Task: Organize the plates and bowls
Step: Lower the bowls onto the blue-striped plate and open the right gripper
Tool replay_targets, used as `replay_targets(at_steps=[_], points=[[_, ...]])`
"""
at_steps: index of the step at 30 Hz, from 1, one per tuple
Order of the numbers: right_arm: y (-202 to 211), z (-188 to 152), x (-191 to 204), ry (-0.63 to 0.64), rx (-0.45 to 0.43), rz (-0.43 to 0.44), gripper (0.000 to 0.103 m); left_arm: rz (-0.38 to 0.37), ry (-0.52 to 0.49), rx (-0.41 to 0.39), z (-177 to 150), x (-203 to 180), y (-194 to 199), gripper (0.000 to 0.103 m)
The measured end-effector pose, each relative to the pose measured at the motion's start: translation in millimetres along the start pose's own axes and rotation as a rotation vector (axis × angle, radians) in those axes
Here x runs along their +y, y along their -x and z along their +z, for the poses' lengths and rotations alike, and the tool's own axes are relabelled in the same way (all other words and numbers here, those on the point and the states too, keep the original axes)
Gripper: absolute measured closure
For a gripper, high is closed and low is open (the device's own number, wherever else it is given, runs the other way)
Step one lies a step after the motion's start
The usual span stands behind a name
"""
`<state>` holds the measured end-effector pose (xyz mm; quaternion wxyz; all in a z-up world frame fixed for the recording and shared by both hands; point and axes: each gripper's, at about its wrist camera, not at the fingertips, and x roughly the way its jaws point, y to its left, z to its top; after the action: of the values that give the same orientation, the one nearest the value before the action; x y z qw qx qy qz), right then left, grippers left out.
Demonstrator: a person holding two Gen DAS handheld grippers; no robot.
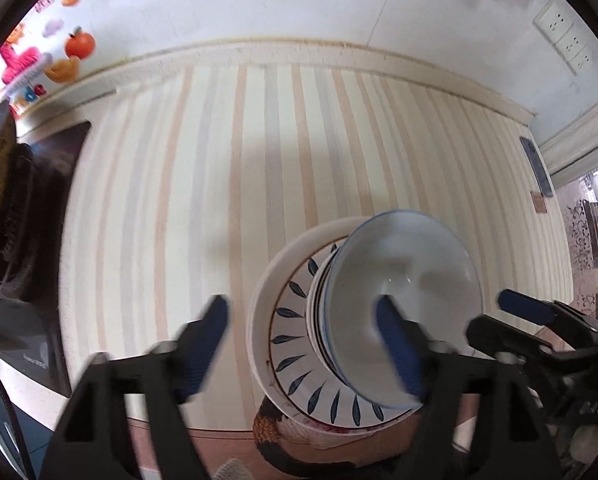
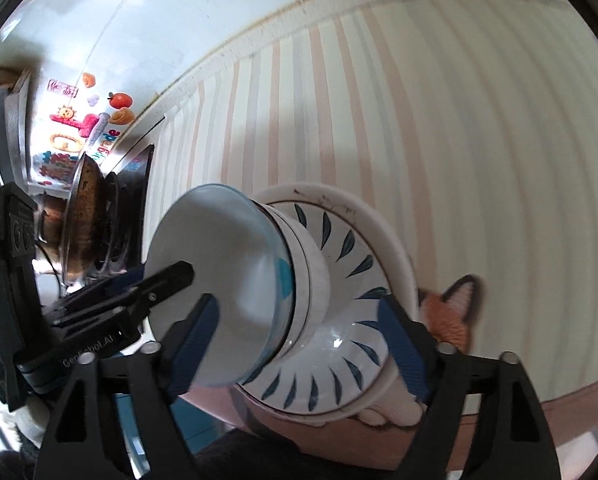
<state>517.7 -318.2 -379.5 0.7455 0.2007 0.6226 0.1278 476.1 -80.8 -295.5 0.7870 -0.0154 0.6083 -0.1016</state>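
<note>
A stack of dishes stands near the table's front edge. A wide white plate (image 1: pixel 265 280) (image 2: pixel 397 248) lies at the bottom, with a leaf-patterned dish (image 1: pixel 289 314) (image 2: pixel 353 264) on it. Above that sits a white bowl (image 1: pixel 319 312) (image 2: pixel 309 280), topped by a pale blue bowl (image 1: pixel 407 276) (image 2: pixel 219 248). My left gripper (image 1: pixel 301 348) hovers open above the stack's left side, one finger over the blue bowl, gripping nothing. My right gripper (image 2: pixel 299 344) is open above the stack, its fingers straddling the bowls without touching them. Each gripper appears at the side of the other's view.
A striped tablecloth (image 1: pixel 227 168) covers the table up to the white wall. A dark stove with a wok (image 2: pixel 85 216) stands at the left. A fox-patterned mat (image 2: pixel 455 312) lies under the stack at the table edge. Wall sockets (image 1: pixel 567 36) and a remote (image 1: pixel 537 164) are on the right.
</note>
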Motion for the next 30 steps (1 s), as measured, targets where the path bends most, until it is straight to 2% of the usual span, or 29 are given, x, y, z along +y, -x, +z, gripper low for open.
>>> replay_targets(at_steps=[4, 8, 14, 22, 28, 30], points=[[29.0, -9.1, 11.5, 0.041, -0.092, -0.057, 0.009, 0.025, 0.004, -0.062, -2.5, 2.7, 16.1, 0.013], [50.4, -19.0, 18.3, 0.056, -0.175, -0.165, 0.004, 0.052, -0.006, -0.111, -6.6, 3.8, 32.0, 0.013], [80.7, -35.5, 28.9, 0.062, -0.274, -0.244, 0.002, 0.06, -0.021, -0.171, -22.0, -0.5, 58.4, 0.013], [123.8, -66.5, 47.8, 0.103, -0.36, -0.275, 0.002, 0.074, -0.018, -0.287, -49.7, -10.5, 103.0, 0.013], [160.9, -99.9, 61.3, 0.128, -0.432, -0.273, 0.002, 0.104, -0.001, -0.364, -82.8, -18.1, 141.6, 0.013], [173.1, -113.7, 65.4, 0.143, -0.455, -0.272, 0.002, 0.126, 0.005, -0.395, -97.9, -22.3, 154.4, 0.005]])
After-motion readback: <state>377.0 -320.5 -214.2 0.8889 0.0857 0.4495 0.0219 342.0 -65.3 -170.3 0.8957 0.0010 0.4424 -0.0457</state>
